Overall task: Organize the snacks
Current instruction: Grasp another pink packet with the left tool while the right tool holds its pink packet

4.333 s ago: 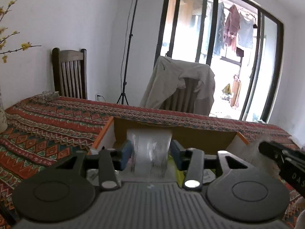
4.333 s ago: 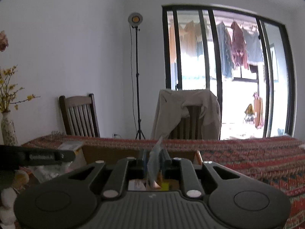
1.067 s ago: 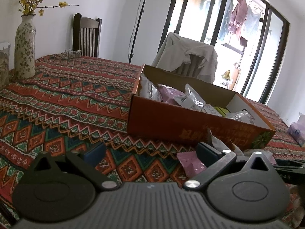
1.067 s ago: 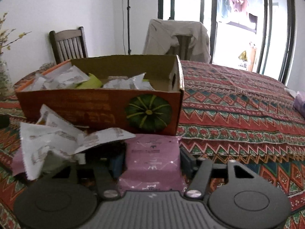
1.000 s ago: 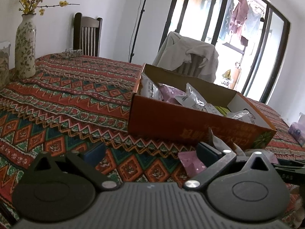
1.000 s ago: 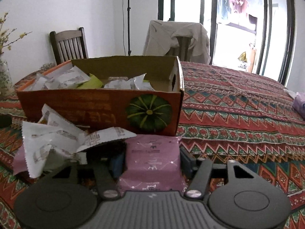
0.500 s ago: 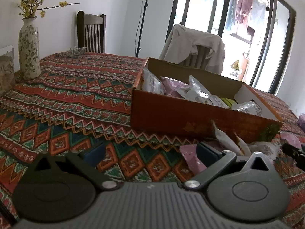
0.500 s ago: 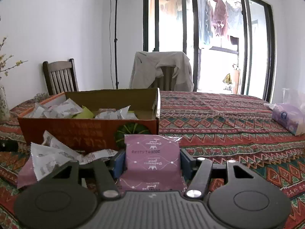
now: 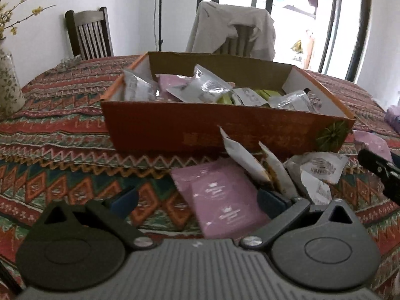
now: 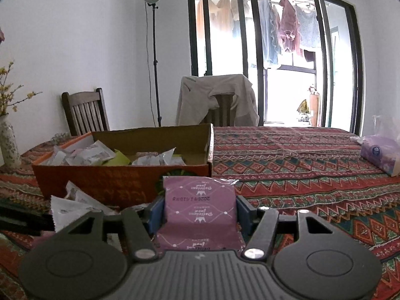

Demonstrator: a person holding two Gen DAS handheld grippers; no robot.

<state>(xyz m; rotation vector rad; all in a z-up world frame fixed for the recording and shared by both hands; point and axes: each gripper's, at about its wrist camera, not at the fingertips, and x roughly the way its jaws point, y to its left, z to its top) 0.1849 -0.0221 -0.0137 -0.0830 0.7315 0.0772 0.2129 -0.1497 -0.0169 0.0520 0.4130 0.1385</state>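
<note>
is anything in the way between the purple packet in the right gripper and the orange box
Only the box's own near wall. The right gripper holds the purple packet just in front of it; above the rim the way looks open.

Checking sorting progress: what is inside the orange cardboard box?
The orange box holds clear-and-white snack packets, a purple packet and green ones. Whatever lies beneath them is covered.

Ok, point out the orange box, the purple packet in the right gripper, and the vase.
orange box [image 9: 160, 122], left wrist view, bare front wall.
purple packet [image 10: 200, 207], right wrist view, middle of its printed face.
vase [image 10: 8, 145], right wrist view, its patterned body.
</note>
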